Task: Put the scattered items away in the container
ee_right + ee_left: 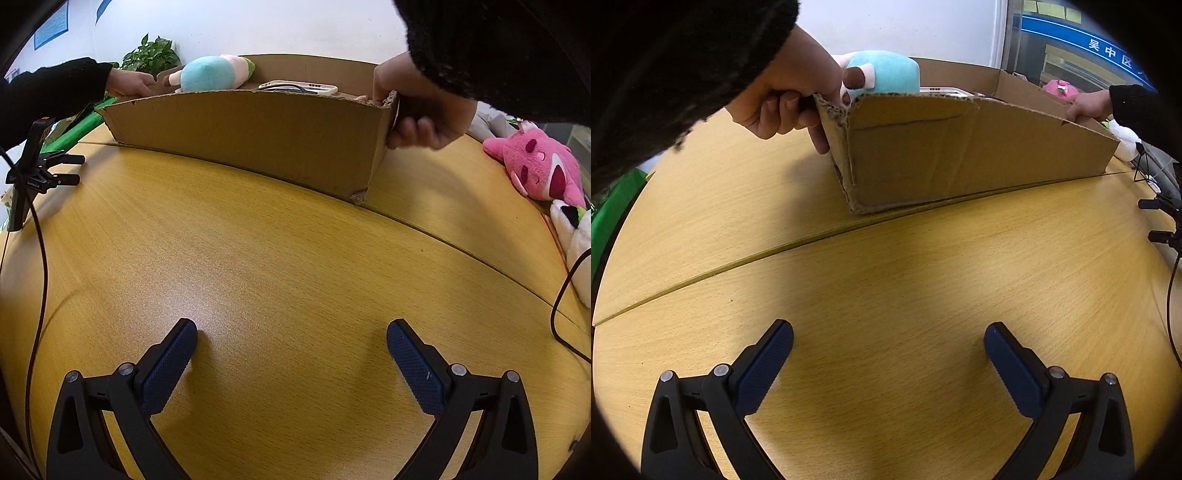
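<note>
Our left tool [888, 341] hangs over the bare table [886, 266] with its jaws spread wide and nothing between them. Ahead in this view sits the box [923, 155], a bare hand [783, 99] gripping its near-left corner and another hand [1087, 105] on its far right rim. A teal plush [886, 72] pokes above the rim inside.

Our right tool [291, 339] is likewise wide open and empty above the table. Here we see the box [251, 136] held at both ends by the two hands, the teal plush [210, 74] and a white flat device [299, 87] inside. A pink plush [539, 166] lies on the table to the right, well apart from the box.
</note>
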Demonstrator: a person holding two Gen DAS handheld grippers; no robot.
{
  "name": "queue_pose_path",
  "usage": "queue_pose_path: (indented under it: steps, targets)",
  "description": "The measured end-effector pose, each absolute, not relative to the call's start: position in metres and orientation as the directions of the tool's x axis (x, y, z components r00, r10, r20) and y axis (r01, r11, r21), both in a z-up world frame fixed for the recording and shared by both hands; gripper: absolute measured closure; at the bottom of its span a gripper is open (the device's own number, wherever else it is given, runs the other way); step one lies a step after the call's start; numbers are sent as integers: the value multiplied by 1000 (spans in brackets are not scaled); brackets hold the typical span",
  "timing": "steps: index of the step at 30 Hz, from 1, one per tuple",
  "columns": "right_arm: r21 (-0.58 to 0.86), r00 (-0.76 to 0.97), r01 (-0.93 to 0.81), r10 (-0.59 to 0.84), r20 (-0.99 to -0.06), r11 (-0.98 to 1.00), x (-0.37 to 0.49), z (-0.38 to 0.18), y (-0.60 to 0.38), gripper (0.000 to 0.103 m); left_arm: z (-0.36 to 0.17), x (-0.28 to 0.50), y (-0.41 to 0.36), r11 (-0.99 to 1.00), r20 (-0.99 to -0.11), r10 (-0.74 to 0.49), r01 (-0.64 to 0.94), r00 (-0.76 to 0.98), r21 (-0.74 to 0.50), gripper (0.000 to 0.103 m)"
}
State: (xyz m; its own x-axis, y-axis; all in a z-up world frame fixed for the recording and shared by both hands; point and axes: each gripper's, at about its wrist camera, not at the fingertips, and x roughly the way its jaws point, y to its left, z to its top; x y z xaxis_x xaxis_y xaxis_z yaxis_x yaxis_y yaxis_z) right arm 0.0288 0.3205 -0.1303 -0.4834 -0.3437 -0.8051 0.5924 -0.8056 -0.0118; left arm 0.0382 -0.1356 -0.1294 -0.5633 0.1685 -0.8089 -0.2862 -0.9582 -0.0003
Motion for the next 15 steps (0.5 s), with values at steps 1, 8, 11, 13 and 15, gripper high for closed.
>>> queue_pose_path:
  steps: [1, 8, 11, 13, 15]
  targets:
    - [-12, -483, 592, -343, -805, -806, 29, -130, 320, 0, -129, 38, -136, -958, -809, 169, -286, -563, 0, 0]
    - [-11, -483, 592, -344, -806, -806, 30, -131, 320, 0, -129, 39, -136, -958, -809, 168, -286, -563, 0, 0]
    - [-11, -482, 593, -344, -806, -805, 29, -130, 321, 0, -129, 39, -136, -958, -809, 168, -287, -563, 0, 0]
    - [-11, -482, 593, -344, -806, -805, 30, -131, 321, 0, -129, 39, -136, -958, -809, 168, -287, -563, 0, 0]
    - [-11, -482, 593, -344, -806, -805, 30, -131, 321, 0, -129, 39, -136, -958, -809, 168, -287, -563, 0, 0]
